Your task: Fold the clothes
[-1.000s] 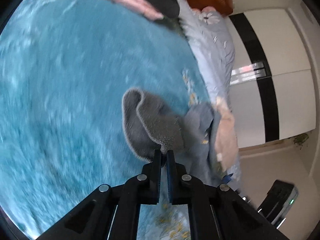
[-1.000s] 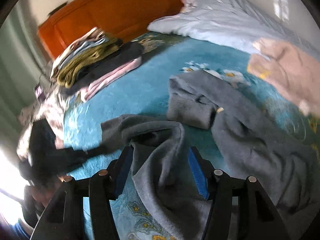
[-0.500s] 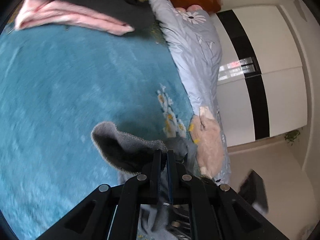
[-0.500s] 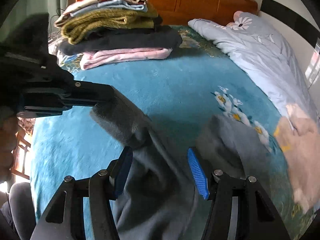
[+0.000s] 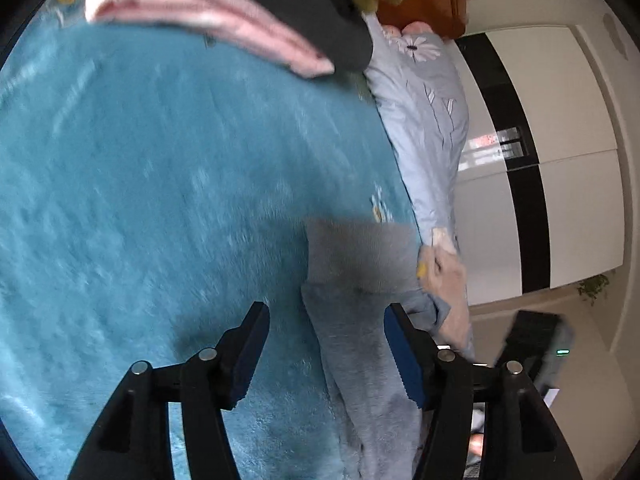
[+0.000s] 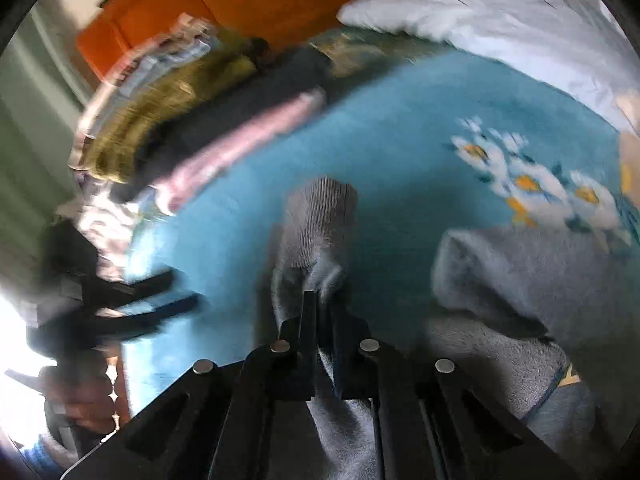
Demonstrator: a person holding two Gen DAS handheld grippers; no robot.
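Observation:
A grey fleece garment [image 5: 352, 280] lies spread on the teal blanket [image 5: 160, 200]. My left gripper [image 5: 324, 344] hovers just over it. Its jaws are opening, and the cloth lies below and between them with no pad pressing on it. In the right wrist view my right gripper [image 6: 322, 300] is shut on a ribbed cuff of the same grey garment [image 6: 320, 216], which sticks up past the fingertips. More of the garment bunches at the lower right. The left gripper [image 6: 160, 300] shows there as a dark blur at the left.
A stack of folded clothes [image 6: 180, 120], pink, black and olive, sits near the orange headboard [image 6: 240, 0]. A pale-blue duvet [image 5: 424, 112] runs along the far side, with a peach garment [image 5: 444, 276] beside it. White wardrobe doors [image 5: 560, 160] stand beyond the bed.
My left gripper has let go of the grey cuff and spread its jaws. My right gripper, open around the grey cloth before, has shut on the cuff. Both hands have shifted across the bed.

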